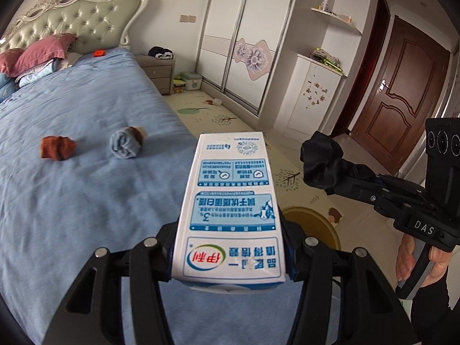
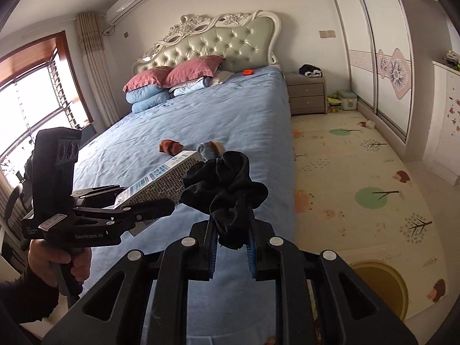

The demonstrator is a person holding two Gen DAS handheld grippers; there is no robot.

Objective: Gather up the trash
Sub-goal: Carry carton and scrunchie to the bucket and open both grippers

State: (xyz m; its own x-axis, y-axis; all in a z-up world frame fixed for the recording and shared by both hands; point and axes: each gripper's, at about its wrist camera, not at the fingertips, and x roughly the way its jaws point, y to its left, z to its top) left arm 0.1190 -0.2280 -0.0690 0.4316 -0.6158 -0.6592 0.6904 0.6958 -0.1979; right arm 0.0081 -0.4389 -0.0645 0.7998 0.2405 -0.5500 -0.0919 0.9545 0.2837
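A white and blue milk carton (image 1: 230, 201) sticks out lengthwise from my left gripper (image 1: 230, 247), which is shut on its lower end. From the right wrist view the same carton (image 2: 161, 181) is held over the bed by the left gripper (image 2: 138, 204). My right gripper (image 2: 231, 224) is shut on a crumpled black cloth (image 2: 227, 184), seen from the side as a dark bundle (image 1: 322, 158). On the blue bed sheet (image 1: 72, 201) lie a rust-brown wad (image 1: 57, 148) and a rolled blue-grey wad (image 1: 126, 143). A round yellow bin (image 2: 382, 284) stands on the floor below the grippers.
Pink pillows (image 2: 189, 70) and folded bedding sit by the headboard. A grey nightstand (image 2: 307, 95) stands beside the bed, with a sliding wardrobe (image 1: 247, 43) and a brown door (image 1: 402, 92) along the wall. A patterned play mat (image 2: 359, 178) covers the floor.
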